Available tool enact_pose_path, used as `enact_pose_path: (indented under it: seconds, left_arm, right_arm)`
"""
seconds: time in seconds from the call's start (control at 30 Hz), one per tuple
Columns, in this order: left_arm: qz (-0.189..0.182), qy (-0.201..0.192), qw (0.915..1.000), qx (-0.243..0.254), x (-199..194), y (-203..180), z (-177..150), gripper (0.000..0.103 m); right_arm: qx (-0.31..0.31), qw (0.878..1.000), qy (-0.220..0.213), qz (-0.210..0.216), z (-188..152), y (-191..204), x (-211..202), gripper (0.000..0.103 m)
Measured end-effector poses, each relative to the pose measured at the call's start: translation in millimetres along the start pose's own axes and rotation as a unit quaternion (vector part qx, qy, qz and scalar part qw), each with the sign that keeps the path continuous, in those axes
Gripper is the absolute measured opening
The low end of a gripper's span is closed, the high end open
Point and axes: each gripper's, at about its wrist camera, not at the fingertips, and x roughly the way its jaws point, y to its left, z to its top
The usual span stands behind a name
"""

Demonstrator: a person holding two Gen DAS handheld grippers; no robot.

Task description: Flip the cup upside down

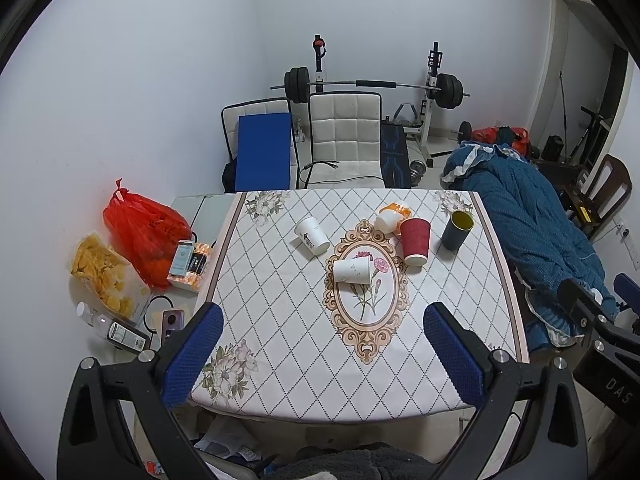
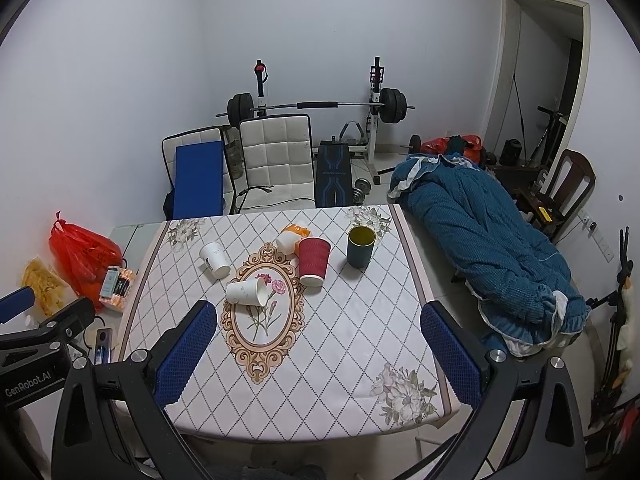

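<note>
Several cups sit on the patterned tablecloth point(image 1: 280, 320). A dark cup with a yellow inside point(image 1: 457, 229) point(image 2: 360, 246) stands upright at the far right. A red ribbed cup point(image 1: 415, 241) point(image 2: 314, 261) stands upright beside it. A white paper cup point(image 1: 352, 270) point(image 2: 245, 292) lies on its side at the centre. Another white cup point(image 1: 312, 235) point(image 2: 215, 259) lies tilted to the left. A white and orange cup point(image 1: 390, 218) point(image 2: 290, 238) lies behind the red one. My left gripper point(image 1: 322, 354) and right gripper point(image 2: 318, 352) are both open and empty, above the table's near edge.
A red plastic bag point(image 1: 144, 232), a snack bag point(image 1: 106, 276) and small boxes point(image 1: 190, 264) lie on a side surface to the left. White chairs point(image 1: 344, 136) and a barbell rack point(image 1: 368, 88) stand behind the table. A blue quilt point(image 2: 480, 248) lies to the right.
</note>
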Motion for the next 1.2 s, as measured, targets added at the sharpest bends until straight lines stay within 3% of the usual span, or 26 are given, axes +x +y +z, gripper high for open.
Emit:
enact_pose_path:
  seconds: [1.2]
  left_arm:
    - [-0.005,0.002,1.0000,-0.003,2,-1,1,0.103]
  right_arm:
    - [0.006,1.000,0.003,0.010,12,2,5,0.103]
